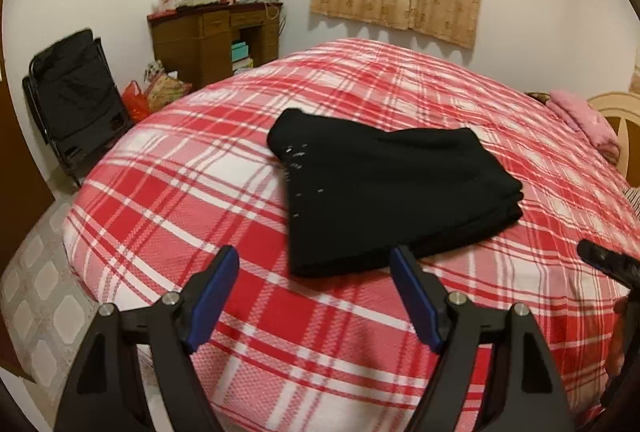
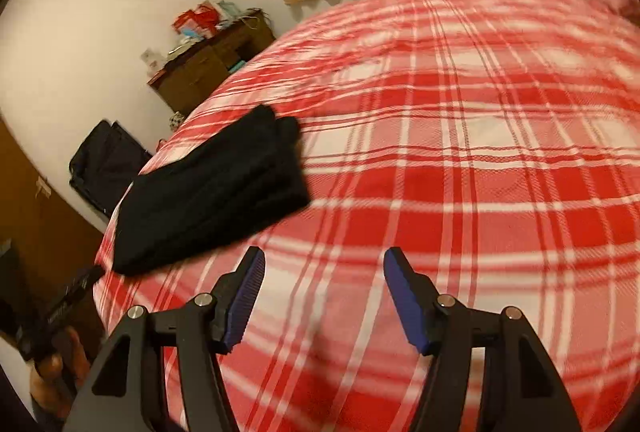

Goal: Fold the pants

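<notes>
Your left gripper [image 1: 314, 258] and right gripper [image 2: 324, 260] both hang wide open and empty above the plaid bed [image 1: 200, 171], near the folded black pants [image 1: 384, 183], so only square up loose edges gently.

Black pants [image 1: 384, 187] folded into compact layered stack, lying flat, few white specks on top.

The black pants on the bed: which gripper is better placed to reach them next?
Left. The left gripper is open with the pants just ahead of its fingertips. The right gripper, also open, faces bare bedspread; the pants lie to its left.
</notes>
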### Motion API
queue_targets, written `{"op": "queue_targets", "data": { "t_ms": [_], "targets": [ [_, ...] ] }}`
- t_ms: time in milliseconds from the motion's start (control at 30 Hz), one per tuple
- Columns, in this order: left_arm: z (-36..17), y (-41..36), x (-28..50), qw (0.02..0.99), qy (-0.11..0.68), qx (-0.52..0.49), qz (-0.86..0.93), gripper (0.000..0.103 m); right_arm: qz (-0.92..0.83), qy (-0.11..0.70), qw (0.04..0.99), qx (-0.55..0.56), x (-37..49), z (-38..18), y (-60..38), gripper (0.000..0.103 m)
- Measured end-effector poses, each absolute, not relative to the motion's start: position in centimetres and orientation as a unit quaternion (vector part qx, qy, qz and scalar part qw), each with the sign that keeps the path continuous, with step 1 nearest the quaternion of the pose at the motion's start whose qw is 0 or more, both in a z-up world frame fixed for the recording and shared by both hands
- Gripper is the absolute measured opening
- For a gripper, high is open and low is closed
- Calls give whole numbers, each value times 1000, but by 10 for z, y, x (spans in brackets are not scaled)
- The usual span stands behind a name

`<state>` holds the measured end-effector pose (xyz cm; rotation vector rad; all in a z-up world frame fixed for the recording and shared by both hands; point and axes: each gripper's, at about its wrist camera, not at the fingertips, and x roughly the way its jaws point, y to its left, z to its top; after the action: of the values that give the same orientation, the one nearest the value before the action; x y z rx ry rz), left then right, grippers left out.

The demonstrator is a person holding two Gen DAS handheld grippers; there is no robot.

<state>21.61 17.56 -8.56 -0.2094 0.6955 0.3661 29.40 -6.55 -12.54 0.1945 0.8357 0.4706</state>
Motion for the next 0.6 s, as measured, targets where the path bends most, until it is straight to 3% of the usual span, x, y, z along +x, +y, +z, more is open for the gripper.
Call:
{"op": "queue_targets", "data": {
  "t_ms": [300, 600],
  "targets": [
    [-67, 161, 207, 929, 316, -88, 172, 81, 246, 302, 921, 23, 238, -65, -41, 64],
    [-61, 153, 204, 934, 304, -79, 169, 81, 254, 296, 921, 15, 229, -59, -34, 65]
  ]
}}
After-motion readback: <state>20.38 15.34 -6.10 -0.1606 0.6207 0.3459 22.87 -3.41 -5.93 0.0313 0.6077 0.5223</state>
